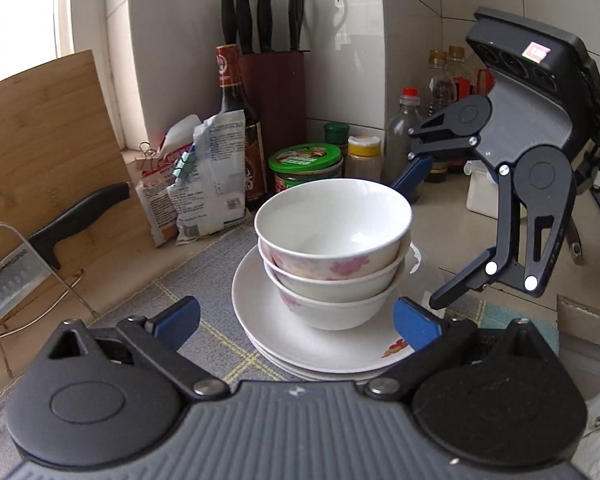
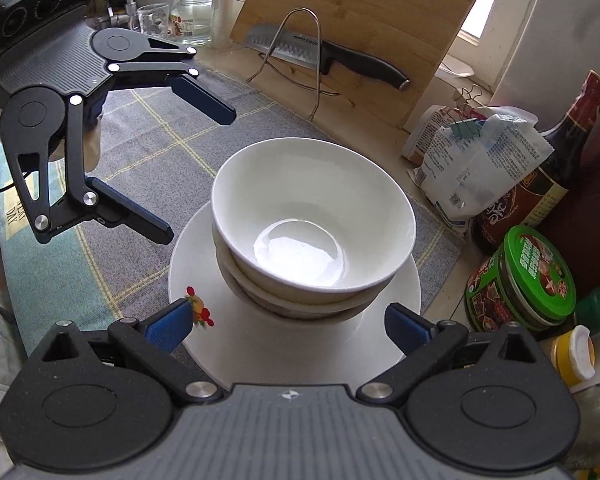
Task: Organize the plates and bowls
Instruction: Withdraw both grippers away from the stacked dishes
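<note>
With both tongs spread wide and holding nothing, I see my left gripper (image 1: 296, 322) and right gripper (image 2: 288, 322) flanking the stacked bowls (image 1: 332, 240) nested on white plates (image 1: 300, 352), dead centre; right gripper at two o'clock.

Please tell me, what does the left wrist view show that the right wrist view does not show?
Only the left wrist view shows the knife block with black handles against the tiled wall, and the clear bottles behind the right gripper.

Only the right wrist view shows the glass mug and the jar behind the left gripper.

Both show the stacked bowls on white plates, the cleaver and the cutting board.
</note>
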Tool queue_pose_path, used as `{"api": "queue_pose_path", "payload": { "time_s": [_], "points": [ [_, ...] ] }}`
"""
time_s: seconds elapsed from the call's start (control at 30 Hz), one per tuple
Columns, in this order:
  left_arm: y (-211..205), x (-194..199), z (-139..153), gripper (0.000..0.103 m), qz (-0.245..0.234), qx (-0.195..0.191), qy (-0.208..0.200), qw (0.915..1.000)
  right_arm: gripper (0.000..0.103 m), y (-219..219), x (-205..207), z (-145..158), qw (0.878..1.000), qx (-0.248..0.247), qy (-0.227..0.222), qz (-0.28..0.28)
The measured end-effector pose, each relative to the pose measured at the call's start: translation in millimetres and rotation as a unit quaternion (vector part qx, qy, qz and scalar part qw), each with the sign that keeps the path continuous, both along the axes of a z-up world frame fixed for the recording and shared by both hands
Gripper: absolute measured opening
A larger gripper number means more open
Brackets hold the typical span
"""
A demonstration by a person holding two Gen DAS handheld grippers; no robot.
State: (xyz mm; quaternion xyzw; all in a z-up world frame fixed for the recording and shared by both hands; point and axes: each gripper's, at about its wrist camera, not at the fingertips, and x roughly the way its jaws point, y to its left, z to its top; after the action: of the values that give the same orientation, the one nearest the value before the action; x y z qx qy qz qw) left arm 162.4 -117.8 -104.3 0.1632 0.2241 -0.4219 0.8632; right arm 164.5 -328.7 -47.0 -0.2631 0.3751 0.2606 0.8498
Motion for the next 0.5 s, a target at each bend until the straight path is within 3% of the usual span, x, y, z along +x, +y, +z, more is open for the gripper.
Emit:
{"api": "queue_pose_path", "payload": {
  "time_s": [0.1, 0.2, 0.37, 0.5],
  "points": [
    [12.8, -8.0, -3.7, 0.102, 0.008, -0.017, 0.02, 0.9996, 0.103, 12.9, -13.9, 1.9, 0.998, -0.015, -0.029, -0.045],
    [23.8, -17.1, -4.6, 0.102, 0.015, -0.026, 0.04, 0.9987, 0.103, 22.1, -20.4, 3.6, 0.992, 0.009, -0.035, -0.122],
    [35.6, -33.3, 4.8, 0.102, 0.071, -0.02, 0.05, 0.996, 0.103, 40.3, -50.2, -1.1, 0.965, 0.059, -0.043, -0.251],
    [43.5, -36.0, 16.9, 0.102, 0.147, 0.001, 0.082, 0.9858, 0.103, 52.6, -76.0, -3.5, 0.935, 0.093, -0.046, -0.338]
  ]
}}
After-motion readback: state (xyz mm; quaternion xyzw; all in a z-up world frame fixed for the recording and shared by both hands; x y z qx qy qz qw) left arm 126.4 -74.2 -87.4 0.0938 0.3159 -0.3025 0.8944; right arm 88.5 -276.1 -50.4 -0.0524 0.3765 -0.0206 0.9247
